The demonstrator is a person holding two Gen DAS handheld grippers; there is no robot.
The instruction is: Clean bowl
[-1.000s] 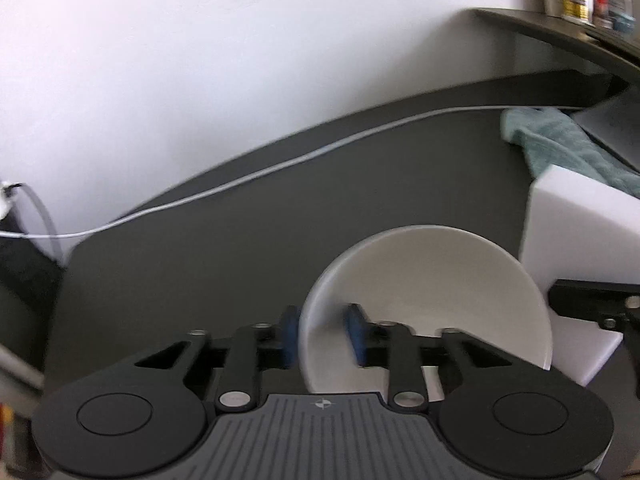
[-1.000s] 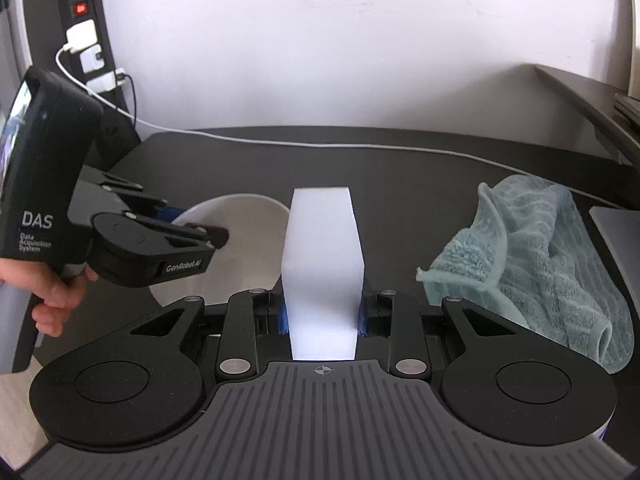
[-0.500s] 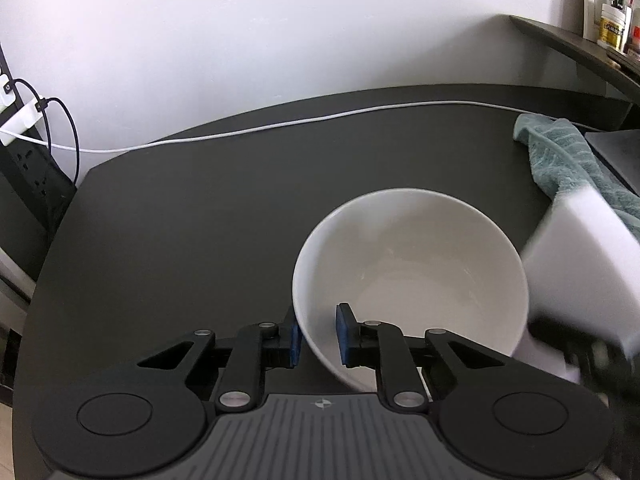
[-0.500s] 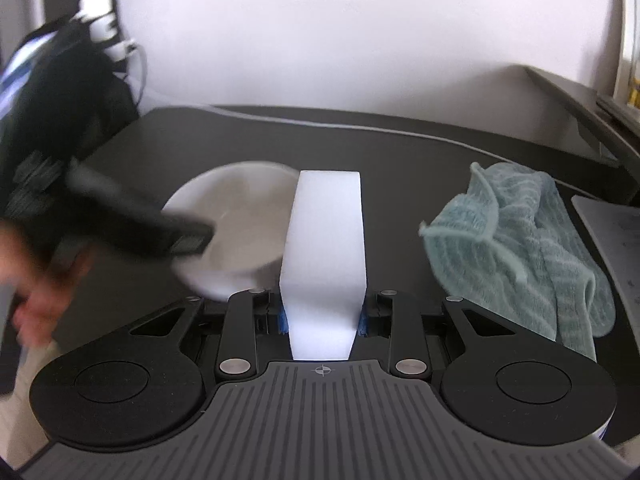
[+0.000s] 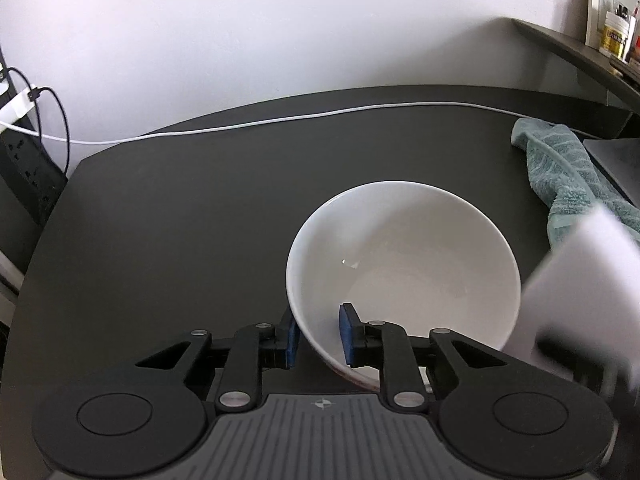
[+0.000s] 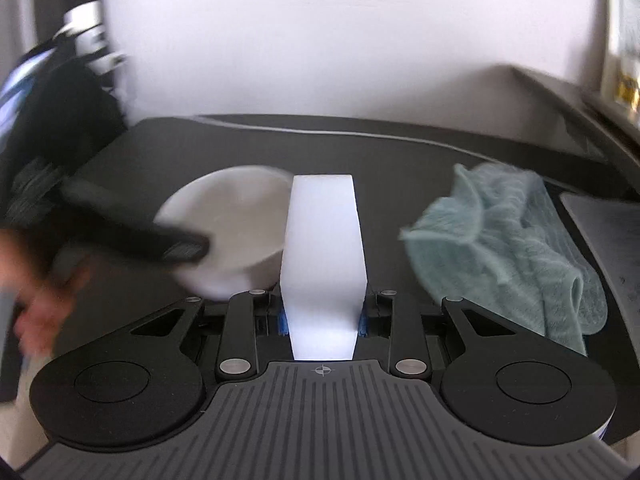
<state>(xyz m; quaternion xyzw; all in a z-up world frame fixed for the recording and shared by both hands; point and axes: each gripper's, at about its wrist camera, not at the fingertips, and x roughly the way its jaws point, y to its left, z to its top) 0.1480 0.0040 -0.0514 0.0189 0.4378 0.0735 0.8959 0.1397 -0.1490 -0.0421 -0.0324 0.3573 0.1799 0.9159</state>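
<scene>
At ten o'clock from the sponge (image 6: 323, 256) clamped in the right gripper (image 6: 322, 322), the bowl (image 5: 404, 276) was pinched at its rim by the left gripper (image 5: 319, 336).

No legible text on anything.

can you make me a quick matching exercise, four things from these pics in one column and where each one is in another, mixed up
Things:
1. bowl
2. sponge
3. towel
4. cable

Places:
A. crumpled on the table's right side
B. clamped in the right hand-held gripper
C. along the table's back edge
D. rim pinched by the left hand-held gripper

Pairs: 1-D, 2-B, 3-A, 4-C
</scene>
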